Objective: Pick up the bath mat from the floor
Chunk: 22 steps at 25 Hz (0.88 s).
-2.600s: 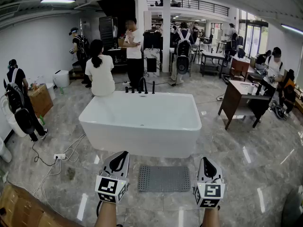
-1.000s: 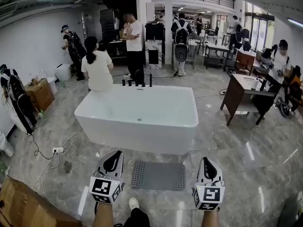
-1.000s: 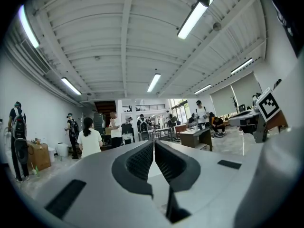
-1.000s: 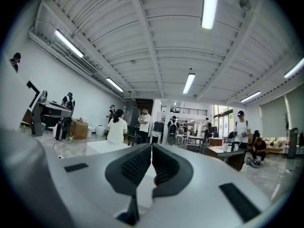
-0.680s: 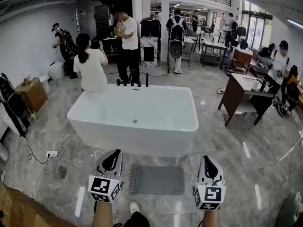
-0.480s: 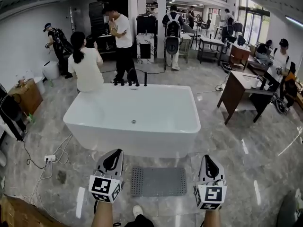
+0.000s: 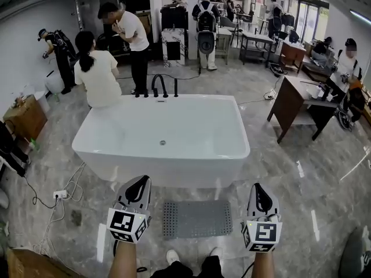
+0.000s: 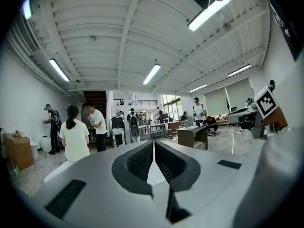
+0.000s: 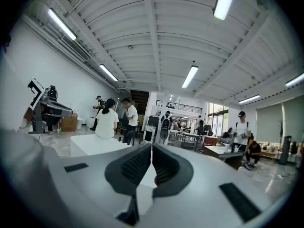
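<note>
On pale marble floor [image 7: 301, 178] of a busy showroom, grey dotted bath mat [image 7: 196, 219] lying flat before white bathtub [image 7: 168, 169], left claw [image 7: 139, 185] and right claw [image 7: 259, 190] held either side of it (both pinched shut, empty), shoes [image 7: 173, 255] cut off at the bottom edge

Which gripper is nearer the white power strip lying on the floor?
Left. In the head view the left gripper hangs just right of the power strip; the right gripper is farther right, past the bath mat.
</note>
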Available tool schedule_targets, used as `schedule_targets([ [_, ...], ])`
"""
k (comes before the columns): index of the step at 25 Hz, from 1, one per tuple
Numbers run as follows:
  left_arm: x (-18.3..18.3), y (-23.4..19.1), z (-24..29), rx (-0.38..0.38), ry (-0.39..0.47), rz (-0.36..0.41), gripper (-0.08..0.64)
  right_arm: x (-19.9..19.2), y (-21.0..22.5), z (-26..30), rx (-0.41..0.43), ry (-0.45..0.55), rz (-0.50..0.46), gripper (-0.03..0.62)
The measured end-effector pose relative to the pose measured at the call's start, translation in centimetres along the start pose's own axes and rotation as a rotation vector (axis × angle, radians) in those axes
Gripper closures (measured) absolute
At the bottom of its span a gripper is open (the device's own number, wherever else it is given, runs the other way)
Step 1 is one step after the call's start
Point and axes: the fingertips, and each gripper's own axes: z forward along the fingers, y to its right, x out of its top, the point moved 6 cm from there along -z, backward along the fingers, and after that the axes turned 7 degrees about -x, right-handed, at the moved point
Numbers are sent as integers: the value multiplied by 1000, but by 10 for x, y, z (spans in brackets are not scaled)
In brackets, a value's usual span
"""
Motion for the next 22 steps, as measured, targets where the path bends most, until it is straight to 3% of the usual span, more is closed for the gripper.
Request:
schedule_targets([
  [10, -37, 5, 40, 49, -80, 20, 541, -42, 17, 52, 77, -39, -24, 569],
  [22, -156, 0, 85, 30, -164, -16, 541, -157, 4, 94, 83, -121, -36, 569],
])
